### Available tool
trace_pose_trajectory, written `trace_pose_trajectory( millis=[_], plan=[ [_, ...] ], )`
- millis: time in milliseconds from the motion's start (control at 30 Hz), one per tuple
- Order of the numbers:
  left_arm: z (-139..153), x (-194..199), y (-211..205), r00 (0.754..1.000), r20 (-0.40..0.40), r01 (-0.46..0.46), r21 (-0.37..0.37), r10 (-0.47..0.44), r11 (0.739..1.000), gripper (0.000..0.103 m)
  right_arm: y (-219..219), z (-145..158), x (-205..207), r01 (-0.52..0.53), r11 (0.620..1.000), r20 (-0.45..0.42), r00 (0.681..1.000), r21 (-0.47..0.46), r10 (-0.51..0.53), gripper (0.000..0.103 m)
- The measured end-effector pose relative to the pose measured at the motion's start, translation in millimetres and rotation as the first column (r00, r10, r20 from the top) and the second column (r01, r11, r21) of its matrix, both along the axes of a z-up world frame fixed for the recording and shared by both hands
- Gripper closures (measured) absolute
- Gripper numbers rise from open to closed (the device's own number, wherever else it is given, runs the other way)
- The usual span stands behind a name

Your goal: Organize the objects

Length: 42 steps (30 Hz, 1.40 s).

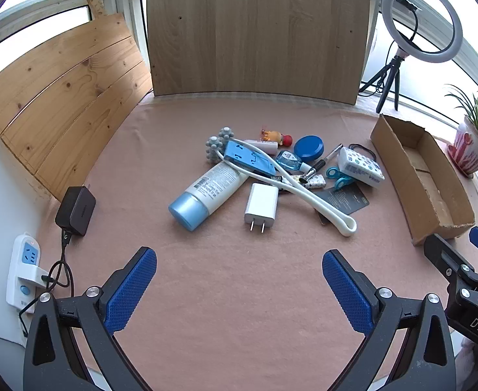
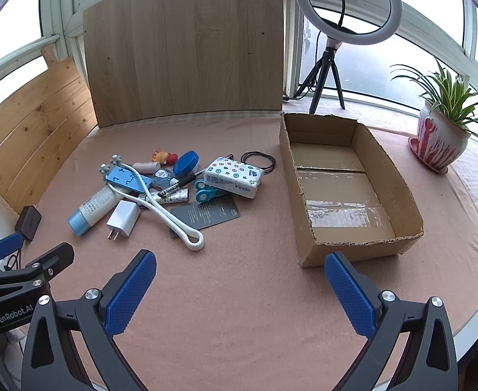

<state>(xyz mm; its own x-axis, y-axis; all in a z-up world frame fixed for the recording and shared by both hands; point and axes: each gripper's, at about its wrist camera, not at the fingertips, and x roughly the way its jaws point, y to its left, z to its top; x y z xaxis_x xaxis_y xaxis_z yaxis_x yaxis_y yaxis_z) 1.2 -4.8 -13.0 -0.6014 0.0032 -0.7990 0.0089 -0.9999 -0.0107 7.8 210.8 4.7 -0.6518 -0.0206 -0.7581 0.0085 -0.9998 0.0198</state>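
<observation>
Two grippers, left gripper [image 1: 239, 272] and right gripper [image 2: 240, 273], hover with jaws spread; nothing packed yet. Next we should lift the charger [image 1: 261, 206] into the empty box [image 2: 405, 195].

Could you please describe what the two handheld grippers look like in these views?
Both the left gripper and right gripper have black frames with silver bolts, and two fingers faced with blue dimpled pads. White lettering marks the bodies: "GenRobot.AI" on the left, "DAS" on the right. No hands or sleeves are clearly visible.
</observation>
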Motion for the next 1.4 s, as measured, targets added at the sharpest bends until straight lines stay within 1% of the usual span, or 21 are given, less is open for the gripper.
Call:
trace_pose_trajectory(
  millis=[200,633,900,1400],
  plan=[
    [0,1,4,1.0,0.002,0.008,-0.003,-0.008,1.0,0.0,0,-1,0,0.003,1.0,0.005,1.0,0.001,-0.003,0.001],
    [-1,-1,-1,1.0,0.012,-0.001,0.007,0.001,1.0,0.0,-1,1,1,-0.004,1.0,0.005,1.0,0.004,0.004,0.001],
    [-2,0,-2,1.0,0.016,-0.002,0.008,0.002,1.0,0.0,1,-2,0,0.002,1.0,0.018,1.0,-0.003,-0.002,0.001],
    [-8,-4,-6,0.999,0.034,-0.016,0.023,0.016,1.0,0.0,-1,-6,-3,-0.019,1.0,0.039,0.999,-0.016,0.02,0.001]
  ],
)
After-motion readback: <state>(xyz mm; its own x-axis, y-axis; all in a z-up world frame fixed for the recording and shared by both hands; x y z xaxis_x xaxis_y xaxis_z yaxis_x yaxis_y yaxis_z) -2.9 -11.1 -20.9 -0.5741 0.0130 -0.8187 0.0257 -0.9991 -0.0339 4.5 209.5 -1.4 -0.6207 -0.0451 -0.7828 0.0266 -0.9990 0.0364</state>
